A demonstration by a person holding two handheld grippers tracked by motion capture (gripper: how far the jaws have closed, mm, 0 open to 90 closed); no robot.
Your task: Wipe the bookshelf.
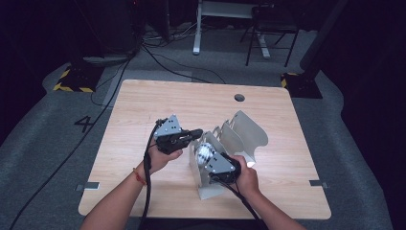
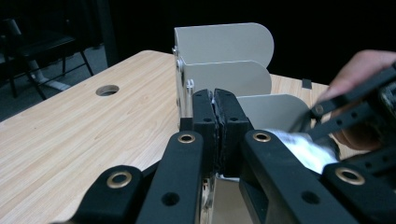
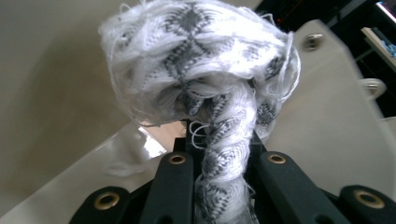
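Note:
A grey metal divider rack (image 1: 249, 129) with several upright rounded plates stands on the wooden table (image 1: 158, 100). My left gripper (image 1: 197, 132) reaches its left end plate; in the left gripper view its jaws (image 2: 215, 107) are shut, with that plate's thin top edge pinched between them. My right gripper (image 1: 209, 156) is over the rack's front slot, shut on a rolled white-and-grey knitted cloth (image 1: 204, 151). In the right gripper view the cloth (image 3: 196, 60) bulges above the jaws (image 3: 219, 140), with rack walls (image 3: 46, 70) on both sides. The cloth (image 2: 303, 147) hangs just beyond my left jaws.
A round cable hole (image 1: 239, 97) lies in the table behind the rack. Bare wood stretches left and behind my left gripper. Off the table, cables cross the floor and a chair (image 1: 270, 28) stands beside a desk leg at the back.

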